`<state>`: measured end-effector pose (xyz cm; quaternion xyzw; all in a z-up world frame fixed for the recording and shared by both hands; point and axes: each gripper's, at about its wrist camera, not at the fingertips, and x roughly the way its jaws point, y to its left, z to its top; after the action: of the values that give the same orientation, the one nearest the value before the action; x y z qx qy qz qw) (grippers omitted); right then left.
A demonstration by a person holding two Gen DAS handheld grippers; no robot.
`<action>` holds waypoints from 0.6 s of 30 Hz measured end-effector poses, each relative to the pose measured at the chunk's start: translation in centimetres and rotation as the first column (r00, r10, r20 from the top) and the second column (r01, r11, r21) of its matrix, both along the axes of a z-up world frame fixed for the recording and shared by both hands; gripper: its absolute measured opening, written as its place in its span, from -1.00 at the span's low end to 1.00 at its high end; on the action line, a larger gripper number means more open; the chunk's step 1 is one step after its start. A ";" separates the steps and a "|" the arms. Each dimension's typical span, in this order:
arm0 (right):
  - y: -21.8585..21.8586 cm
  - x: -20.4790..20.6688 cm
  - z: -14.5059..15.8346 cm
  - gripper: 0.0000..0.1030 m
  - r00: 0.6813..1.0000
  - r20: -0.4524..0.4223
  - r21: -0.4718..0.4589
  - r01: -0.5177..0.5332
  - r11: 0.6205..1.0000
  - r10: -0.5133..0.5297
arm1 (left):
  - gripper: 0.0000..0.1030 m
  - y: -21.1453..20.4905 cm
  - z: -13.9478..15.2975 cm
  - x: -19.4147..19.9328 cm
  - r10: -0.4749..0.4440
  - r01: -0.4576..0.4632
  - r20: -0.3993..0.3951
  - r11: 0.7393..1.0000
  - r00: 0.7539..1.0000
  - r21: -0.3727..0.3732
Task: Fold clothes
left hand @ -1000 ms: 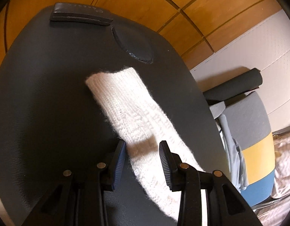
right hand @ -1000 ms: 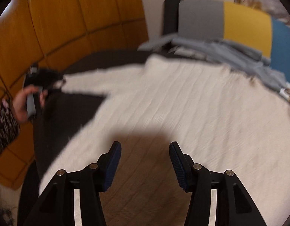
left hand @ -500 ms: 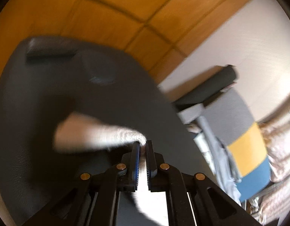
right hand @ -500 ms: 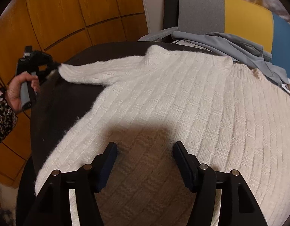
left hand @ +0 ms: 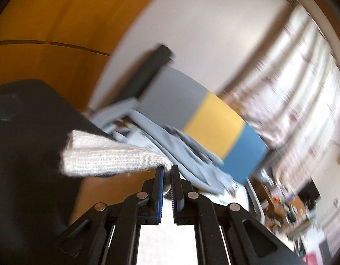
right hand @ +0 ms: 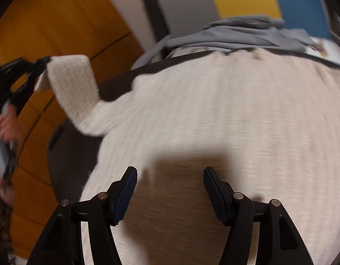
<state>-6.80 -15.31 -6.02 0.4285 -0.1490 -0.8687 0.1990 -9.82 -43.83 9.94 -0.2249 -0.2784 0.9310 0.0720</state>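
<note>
A white knit sweater [right hand: 225, 114] lies spread flat on a dark table [right hand: 68, 154]. My left gripper [left hand: 167, 172] is shut on the sweater's sleeve cuff [left hand: 108, 159] and holds it lifted above the table. In the right wrist view the left gripper [right hand: 40, 65] shows at far left with the raised sleeve [right hand: 75, 88] hanging from it. My right gripper [right hand: 170, 176] is open and empty, hovering just over the sweater's body near its lower part.
A grey, yellow and blue chair back [left hand: 205, 119] stands behind the table with grey-blue clothes [right hand: 236, 35] draped over it. An orange wood-panel wall [right hand: 59, 26] is at the left. Curtains [left hand: 302, 84] and clutter are at the right.
My left gripper closed on the sleeve cuff and lifted it off the table, swinging toward the sweater's body. My right gripper stayed open over the sweater and shifted slightly.
</note>
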 end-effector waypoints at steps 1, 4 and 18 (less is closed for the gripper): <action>1.0 0.1 0.1 0.23 1.000 -0.003 -0.008 0.025 1.000 -0.025 | -0.91 1.3 -0.1 -0.4 -0.026 0.026 0.007 1.000 1.000 -0.009; 3.6 0.1 0.3 0.24 0.996 0.011 -0.040 0.087 0.995 -0.087 | -0.91 5.7 -2.0 -1.5 -0.096 0.098 0.054 0.995 0.994 -0.030; 9.1 1.0 0.2 0.24 0.973 0.038 -0.072 0.228 0.971 -0.226 | -0.71 20.0 -9.8 -1.5 -0.310 0.396 0.322 0.883 0.895 -0.251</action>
<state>-5.80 -6.23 -5.80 0.4136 -0.2329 -0.8730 0.1122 -11.35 -23.85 0.12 -0.4067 -0.0900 0.8937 0.1667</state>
